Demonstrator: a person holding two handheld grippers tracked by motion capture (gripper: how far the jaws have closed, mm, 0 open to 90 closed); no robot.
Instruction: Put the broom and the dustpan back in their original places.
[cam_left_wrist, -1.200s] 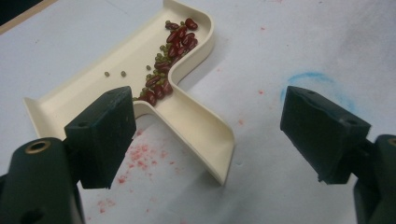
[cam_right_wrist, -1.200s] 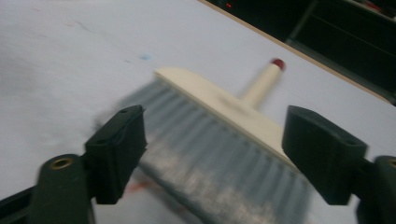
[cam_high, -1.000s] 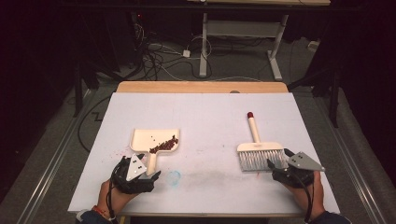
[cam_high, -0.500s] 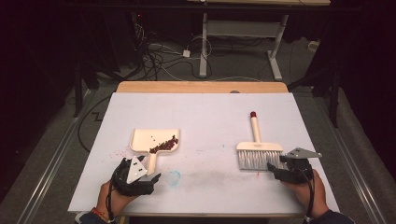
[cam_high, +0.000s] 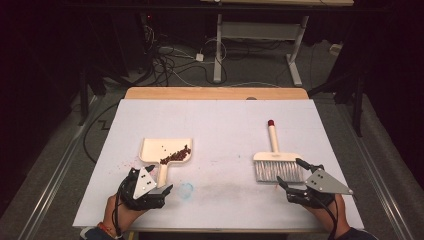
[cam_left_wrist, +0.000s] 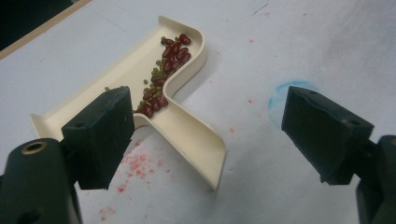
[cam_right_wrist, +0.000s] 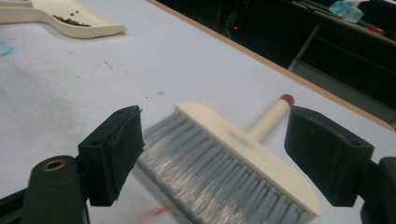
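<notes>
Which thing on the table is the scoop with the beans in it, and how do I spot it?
Look at the big white table and go to its left half. There, just past the left gripper, lies a cream dustpan with its handle pointing back at that gripper. Unlike the grey-bristled brush on the right, it is a flat tray holding a line of dark red beans.

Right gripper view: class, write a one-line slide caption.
Open right gripper poised over a grey-bristled brush lying on the white table, nothing held.
</notes>
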